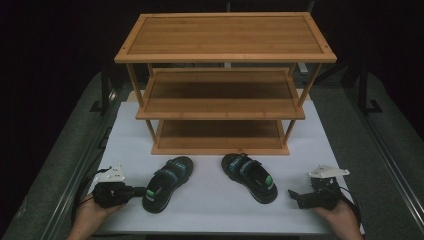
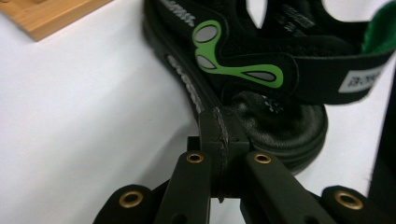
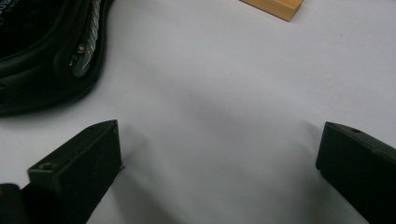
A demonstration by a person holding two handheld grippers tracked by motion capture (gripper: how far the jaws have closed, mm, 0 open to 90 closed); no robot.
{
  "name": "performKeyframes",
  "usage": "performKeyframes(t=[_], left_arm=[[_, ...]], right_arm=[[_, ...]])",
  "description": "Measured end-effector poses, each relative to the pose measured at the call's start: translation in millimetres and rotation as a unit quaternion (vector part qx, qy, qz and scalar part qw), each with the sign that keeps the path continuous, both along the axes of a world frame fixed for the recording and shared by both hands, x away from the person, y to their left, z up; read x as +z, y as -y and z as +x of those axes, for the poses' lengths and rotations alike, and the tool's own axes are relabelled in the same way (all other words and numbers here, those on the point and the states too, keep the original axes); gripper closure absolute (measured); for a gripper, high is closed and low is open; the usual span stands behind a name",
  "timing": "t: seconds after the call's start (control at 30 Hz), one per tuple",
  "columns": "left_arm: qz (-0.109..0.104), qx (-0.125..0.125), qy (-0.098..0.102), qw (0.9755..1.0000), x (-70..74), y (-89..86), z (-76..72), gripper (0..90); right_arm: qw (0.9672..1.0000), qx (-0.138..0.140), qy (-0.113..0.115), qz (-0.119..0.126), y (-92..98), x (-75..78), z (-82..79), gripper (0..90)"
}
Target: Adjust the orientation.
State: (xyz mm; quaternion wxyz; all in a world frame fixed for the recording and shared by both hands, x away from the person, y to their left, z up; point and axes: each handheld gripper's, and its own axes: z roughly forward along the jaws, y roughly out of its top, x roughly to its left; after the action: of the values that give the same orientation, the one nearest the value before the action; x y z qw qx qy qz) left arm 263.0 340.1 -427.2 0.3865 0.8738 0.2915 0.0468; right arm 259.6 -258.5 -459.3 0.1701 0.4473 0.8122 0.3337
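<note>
I saw the shelf rack [image 1: 220, 90] standing at the far side of the table [image 1: 210, 210]. Before it lay two sandals side by side, the left sandal [image 1: 167, 183] and the right sandal [image 1: 249, 177]. My left gripper [image 1: 136, 191] met the left sandal's heel; my right gripper [image 1: 295, 196] sat just right of the other.

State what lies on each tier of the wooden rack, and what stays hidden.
All three tiers of the wooden rack look bare. The back of the middle and bottom tiers is shadowed and partly covered by the tier above, so it cannot be checked. Both sandals lie on the white table in front.
</note>
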Motion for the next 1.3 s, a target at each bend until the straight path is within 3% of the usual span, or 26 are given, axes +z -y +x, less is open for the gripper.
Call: performKeyframes(t=[0.2,0.43,0.67,0.8,0.93,1.17,1.3], left_arm=[[-0.022,-0.017,-0.01,0.9996,-3.2,9.4,-9.8,90.0],[-0.017,-0.051,-0.014,0.9985,-2.3,27.0,-12.8,90.0],[-0.01,-0.052,-0.016,0.9985,-2.6,27.9,-12.7,90.0],[-0.017,-0.047,-0.01,0.9987,0.6,25.2,-12.5,89.9],[-0.021,-0.029,-0.003,0.9993,4.9,19.6,-12.6,80.7],[-0.019,0.013,0.008,0.9997,15.5,13.3,-8.4,47.7],[-0.025,0.018,0.012,0.9995,21.9,12.8,-5.1,42.8]], right_arm=[[1.0,0.001,0.001,0.0,0.0,-0.1,0.1,0.0],[1.0,0.001,0.001,0.0,0.0,-0.1,0.1,0.0],[1.0,0.001,0.001,0.0,0.0,-0.1,0.1,0.0],[1.0,0.001,0.001,0.0,0.0,-0.1,0.0,0.0],[1.0,0.001,0.001,0.0,0.0,-0.1,0.1,0.0],[1.0,0.0,0.0,0.0,-0.1,0.0,0.0,0.0],[1.0,0.0,0.0,0.0,-0.1,0.0,0.0,0.0]])
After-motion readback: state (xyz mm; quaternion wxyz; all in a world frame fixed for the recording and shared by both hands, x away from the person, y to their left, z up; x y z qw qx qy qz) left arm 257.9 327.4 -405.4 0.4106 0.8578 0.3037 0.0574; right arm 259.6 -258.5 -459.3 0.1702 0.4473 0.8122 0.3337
